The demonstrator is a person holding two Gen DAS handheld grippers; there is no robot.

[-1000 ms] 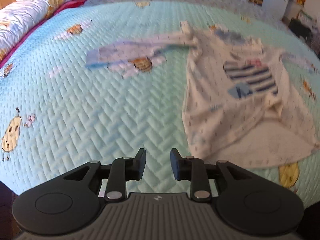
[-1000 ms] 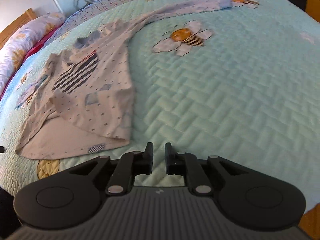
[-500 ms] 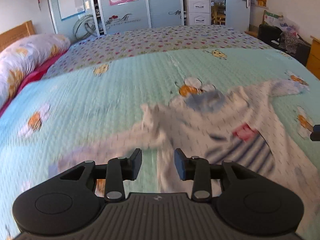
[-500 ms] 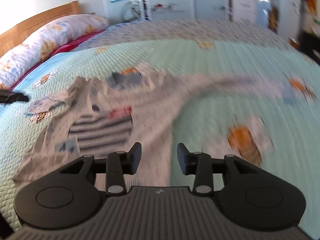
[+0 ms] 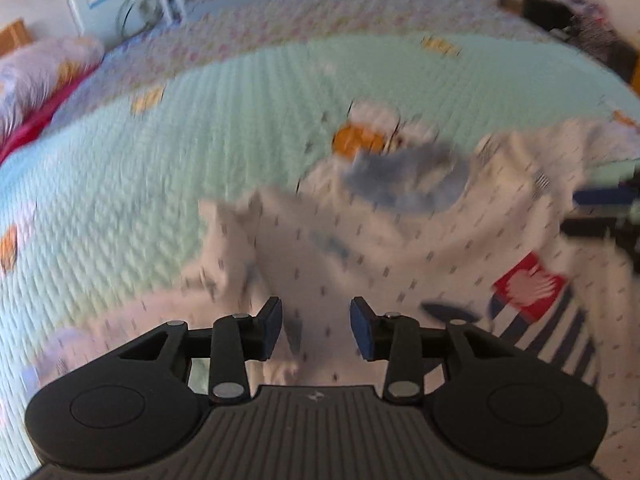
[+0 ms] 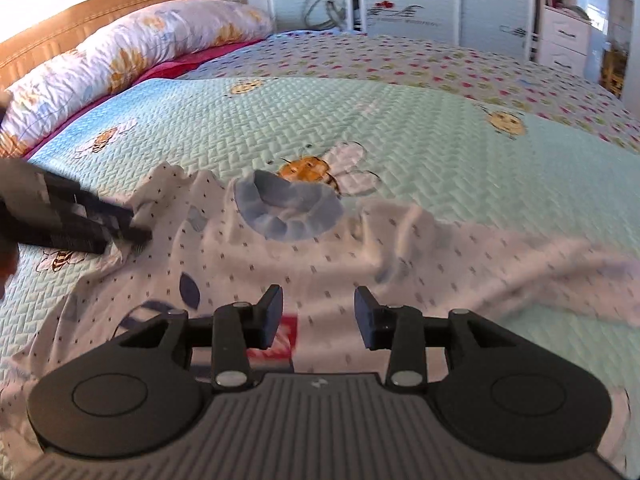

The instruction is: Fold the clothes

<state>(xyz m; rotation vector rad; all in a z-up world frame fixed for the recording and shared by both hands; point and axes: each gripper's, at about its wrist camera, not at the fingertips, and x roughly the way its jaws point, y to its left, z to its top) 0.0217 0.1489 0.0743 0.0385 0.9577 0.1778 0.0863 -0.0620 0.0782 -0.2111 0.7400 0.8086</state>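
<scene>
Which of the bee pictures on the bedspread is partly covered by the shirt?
The large orange bee with white wings, just behind the shirt's blue collar. The collar overlaps its lower edge; the other bees, like the yellow one at far right, lie uncovered.

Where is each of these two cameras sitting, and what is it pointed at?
Left wrist: rides on the left tongs, looking along their open fingers over the shirt's shoulder; the right tongs show at the right edge.
Right wrist: rides on the right tongs, facing the headboard.
Shared: the shirt, its blue collar.
</scene>
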